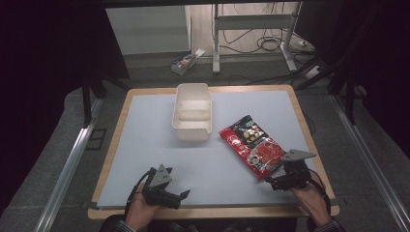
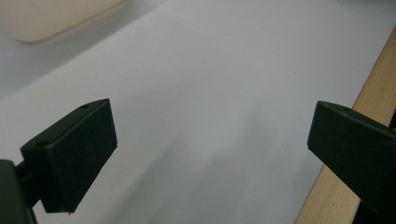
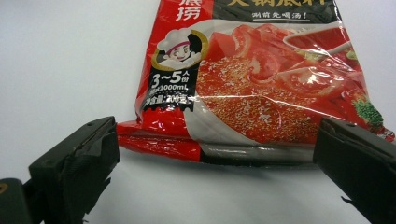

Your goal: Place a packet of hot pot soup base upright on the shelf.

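Looking down from the high view, we see a wooden desk (image 1: 297,104) covered by a pale sheet (image 1: 145,140), with a cream plastic container (image 1: 193,112) standing near the middle of the far edge, its long side running away from us. A red hot-pot soup base packet (image 1: 252,146) lies flat to the right of the container, apart from it, slanting toward the near right corner. Our left hand-held gripper (image 1: 175,198) rests near the near edge, left of centre, gripped by the left hand (image 1: 141,211), and it is released: in the left gripper view its black jaws stand wide apart over bare sheet, the desk's wooden edge (image 2: 373,93) showing at the right and a corner of the container (image 2: 51,18) at the top left. Our right hand-held gripper (image 1: 273,182), held by the right hand (image 1: 313,202) by the near right corner, is also released. In the right gripper view its jaws stand apart just short of the packet's (image 3: 261,88) near end, one at each side of it, and we cannot tell whether either touches the wrapper. The packet's print shows a cartoon chef and a red broth.
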`<state>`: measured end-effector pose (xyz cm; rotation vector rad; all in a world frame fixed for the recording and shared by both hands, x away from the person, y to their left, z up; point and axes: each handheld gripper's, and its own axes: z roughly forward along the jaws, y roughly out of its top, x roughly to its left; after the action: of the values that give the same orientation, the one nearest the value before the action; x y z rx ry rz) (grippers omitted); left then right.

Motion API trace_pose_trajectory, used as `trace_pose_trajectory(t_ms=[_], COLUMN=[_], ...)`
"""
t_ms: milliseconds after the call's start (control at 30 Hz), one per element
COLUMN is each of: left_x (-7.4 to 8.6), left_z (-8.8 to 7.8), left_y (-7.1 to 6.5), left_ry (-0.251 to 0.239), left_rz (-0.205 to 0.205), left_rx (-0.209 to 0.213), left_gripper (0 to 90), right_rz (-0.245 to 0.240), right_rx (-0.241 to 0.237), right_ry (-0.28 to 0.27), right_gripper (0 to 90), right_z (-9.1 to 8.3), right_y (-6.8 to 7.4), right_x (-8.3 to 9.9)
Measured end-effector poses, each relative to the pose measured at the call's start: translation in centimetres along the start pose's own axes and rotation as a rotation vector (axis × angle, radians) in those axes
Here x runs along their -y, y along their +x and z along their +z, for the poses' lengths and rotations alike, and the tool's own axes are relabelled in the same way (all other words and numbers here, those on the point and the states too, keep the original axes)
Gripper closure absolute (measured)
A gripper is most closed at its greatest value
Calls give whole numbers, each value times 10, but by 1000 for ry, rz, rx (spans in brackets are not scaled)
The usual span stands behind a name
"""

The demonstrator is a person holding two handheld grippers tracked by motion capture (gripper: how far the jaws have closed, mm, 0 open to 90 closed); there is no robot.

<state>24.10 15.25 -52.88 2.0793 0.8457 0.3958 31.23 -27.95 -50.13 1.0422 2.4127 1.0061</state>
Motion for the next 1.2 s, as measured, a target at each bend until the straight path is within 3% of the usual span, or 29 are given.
trace_pose_trajectory(t_ms=[333,533,633,800,900,933,967,1067,1133,1200], left_x=[0,0,1,1,1,1,1,1,1,1], left_z=[2,2,3,3,4,4,4,5,5,6], left_y=[-1,-1,-1,-2,-2,-2,-2,-3,-3,-3], left_ry=[14,26,29,30,31,33,34,40,41,42], left_rz=[12,23,23,24,24,24,26,30,31,31], left_rx=[-3,-5,-6,-7,-9,-10,-10,-12,-14,-13], left_gripper=[12,12,12,12,12,12,12,12,12,12], right_rz=[17,5,3,42,64,81,81,105,89,86], right_rx=[19,26,19,35,45,47,47,34,33,33], right_ry=[28,17,40,53,44,31,31,15,28,37], right_gripper=[6,27,14,15,116,259,259,408,513,539], right_z=[0,0,2,7,6,3,3,-1,-1,-1], right_y=[-1,-2,-3,-6,-8,-11,-11,-16,-21,-22], right_x=[-2,-8,-11,-16,-20,-23,-23,-27,-28,-29])
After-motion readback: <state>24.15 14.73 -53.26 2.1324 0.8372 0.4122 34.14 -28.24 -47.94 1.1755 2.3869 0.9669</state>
